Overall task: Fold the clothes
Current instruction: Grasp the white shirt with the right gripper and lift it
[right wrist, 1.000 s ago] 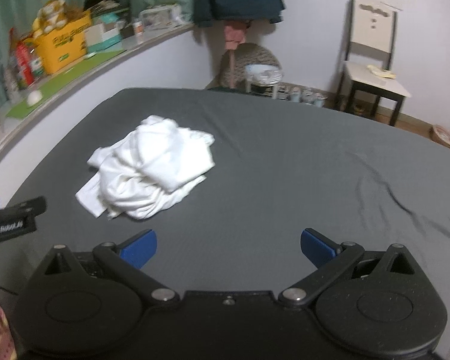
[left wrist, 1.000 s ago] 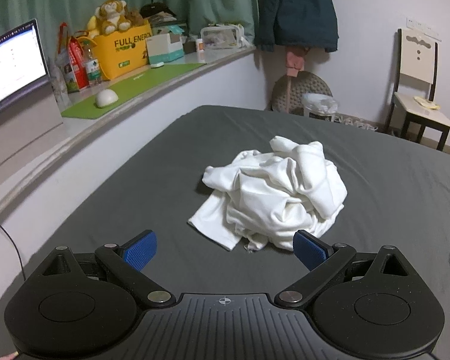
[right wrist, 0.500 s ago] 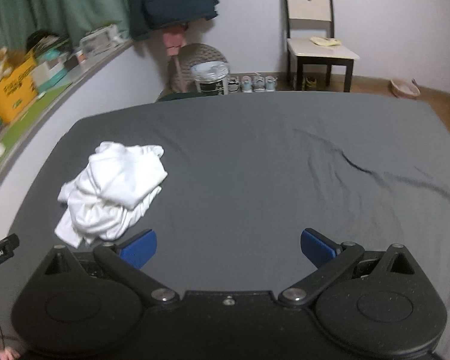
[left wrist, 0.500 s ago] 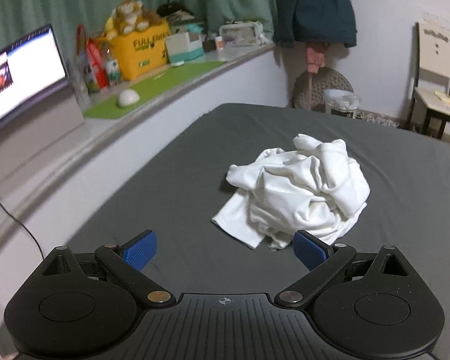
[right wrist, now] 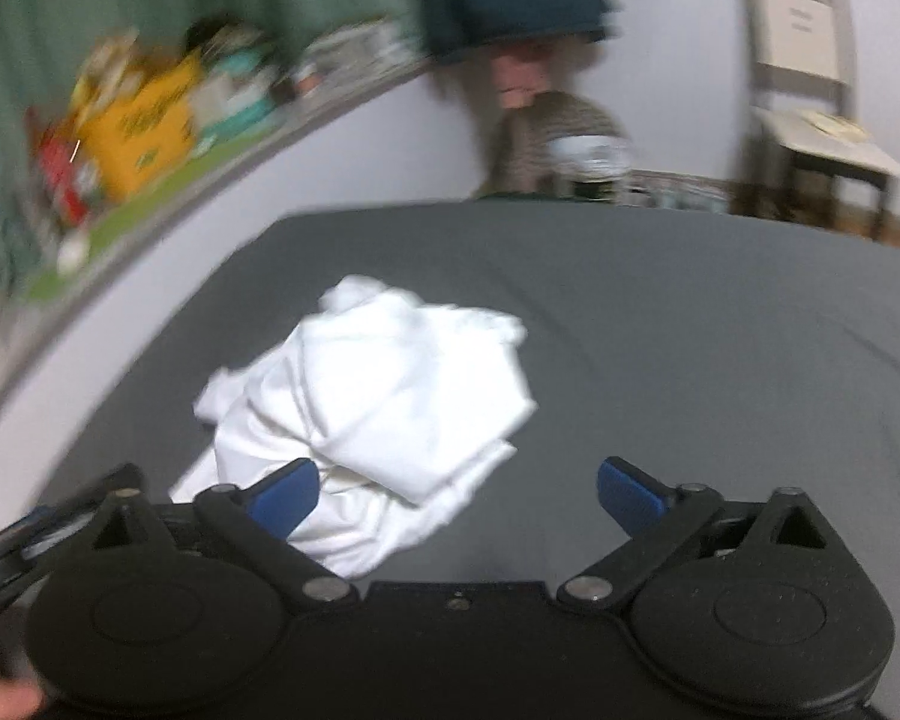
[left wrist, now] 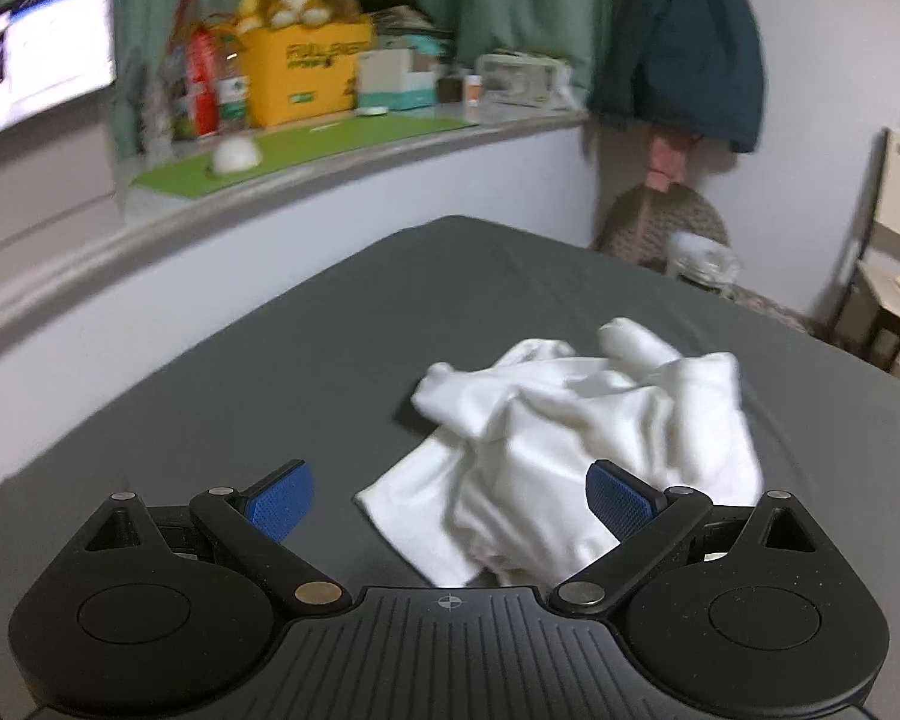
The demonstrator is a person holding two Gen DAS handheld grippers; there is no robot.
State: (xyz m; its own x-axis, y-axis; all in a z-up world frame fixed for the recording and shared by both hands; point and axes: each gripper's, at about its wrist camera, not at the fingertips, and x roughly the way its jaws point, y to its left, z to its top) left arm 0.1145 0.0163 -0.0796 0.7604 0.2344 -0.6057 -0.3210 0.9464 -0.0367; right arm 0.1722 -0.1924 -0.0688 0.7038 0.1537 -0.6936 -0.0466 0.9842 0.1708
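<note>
A crumpled white garment [left wrist: 576,438] lies in a heap on the dark grey bed sheet [left wrist: 342,324]. My left gripper [left wrist: 453,501] hovers open just short of the heap's near edge, its blue pads wide apart with the cloth's corner showing between them. In the blurred right wrist view the same white garment [right wrist: 384,408] sits left of centre. My right gripper [right wrist: 456,495] is close over its near right edge with the jaws wide and closing a little; no pad presses on cloth. The left gripper's body [right wrist: 42,534] shows at the lower left there.
A curved ledge [left wrist: 306,174] runs along the bed's far left, holding a yellow box [left wrist: 306,78], bottles, a monitor [left wrist: 36,84] and a green mat. A dark jacket [left wrist: 684,42] hangs on the wall. A wooden chair [right wrist: 810,96] and a bin [right wrist: 588,156] stand beyond the bed.
Both grippers have come down and in toward the white garment, which now looks larger and nearer in both views. The right view swung left onto the heap. Nothing has been taken hold of.
</note>
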